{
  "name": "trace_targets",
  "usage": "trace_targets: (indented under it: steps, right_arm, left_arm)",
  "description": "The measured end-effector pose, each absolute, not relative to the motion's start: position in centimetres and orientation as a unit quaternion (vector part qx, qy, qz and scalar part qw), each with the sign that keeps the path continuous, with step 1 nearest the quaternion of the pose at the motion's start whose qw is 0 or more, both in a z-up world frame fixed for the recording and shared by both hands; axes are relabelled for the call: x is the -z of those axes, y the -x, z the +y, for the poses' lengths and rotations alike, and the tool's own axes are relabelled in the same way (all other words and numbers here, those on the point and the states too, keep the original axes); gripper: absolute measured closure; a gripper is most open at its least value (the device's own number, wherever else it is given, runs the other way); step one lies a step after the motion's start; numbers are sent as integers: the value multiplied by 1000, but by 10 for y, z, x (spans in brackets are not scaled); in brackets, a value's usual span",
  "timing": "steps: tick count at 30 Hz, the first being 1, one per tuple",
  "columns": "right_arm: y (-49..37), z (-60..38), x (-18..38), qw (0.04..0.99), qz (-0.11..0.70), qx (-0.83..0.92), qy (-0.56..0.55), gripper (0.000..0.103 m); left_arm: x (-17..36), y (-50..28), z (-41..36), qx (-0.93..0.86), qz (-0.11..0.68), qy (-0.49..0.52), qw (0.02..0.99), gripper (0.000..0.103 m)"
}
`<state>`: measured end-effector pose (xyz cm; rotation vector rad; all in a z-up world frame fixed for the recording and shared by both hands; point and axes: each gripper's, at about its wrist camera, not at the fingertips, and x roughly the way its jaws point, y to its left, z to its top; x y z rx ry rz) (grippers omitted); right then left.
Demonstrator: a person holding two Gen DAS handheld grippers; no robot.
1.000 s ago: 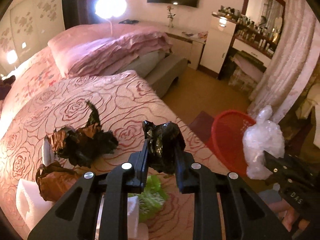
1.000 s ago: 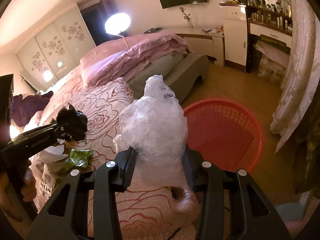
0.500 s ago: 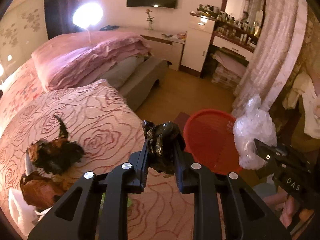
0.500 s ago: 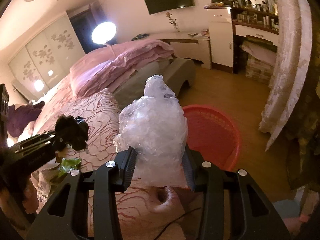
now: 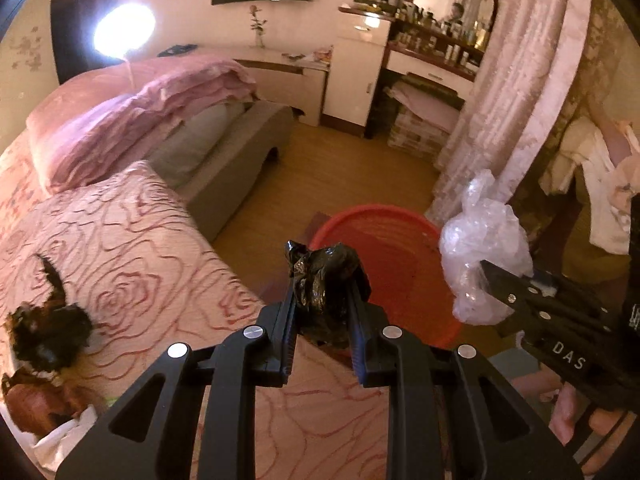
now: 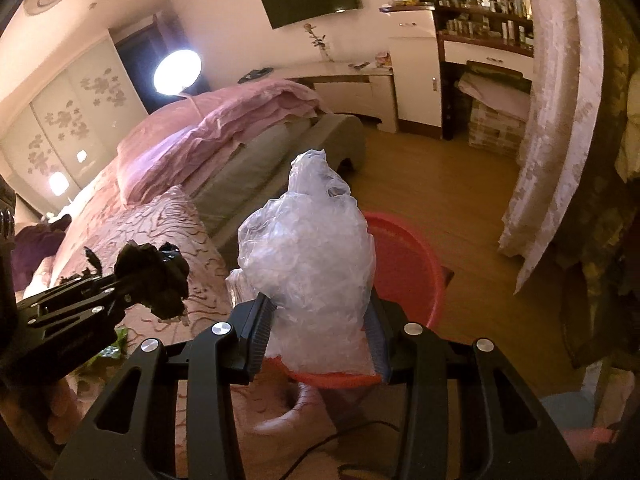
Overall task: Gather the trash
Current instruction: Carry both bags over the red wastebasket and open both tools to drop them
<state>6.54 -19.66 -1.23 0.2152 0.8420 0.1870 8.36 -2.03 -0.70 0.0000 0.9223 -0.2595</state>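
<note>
Left claw [image 5: 322, 312] gripped a black wrapper [image 5: 326, 276]; right claw [image 6: 318, 330] gripped a clear bag [image 6: 308, 248]. I held both near the red basket [image 5: 396, 248]. Next: centre over it, release.

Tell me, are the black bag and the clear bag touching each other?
Apart. The left wrist view shows the black bag in the left tongs and the clear bag in the right tongs, with the red basket showing between them.
</note>
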Motion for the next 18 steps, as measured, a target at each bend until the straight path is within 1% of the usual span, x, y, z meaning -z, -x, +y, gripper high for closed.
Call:
trace_targets:
  steps: [7, 18]
  right_arm:
    - [-79, -210, 23, 898, 420, -75, -108, 62]
    - [-99, -229, 57, 880, 456, -57, -120, 62]
  left_arm:
    - [24, -98, -45, 134, 459, -21, 878, 82]
    - [55, -120, -70, 148, 492, -36, 858, 81]
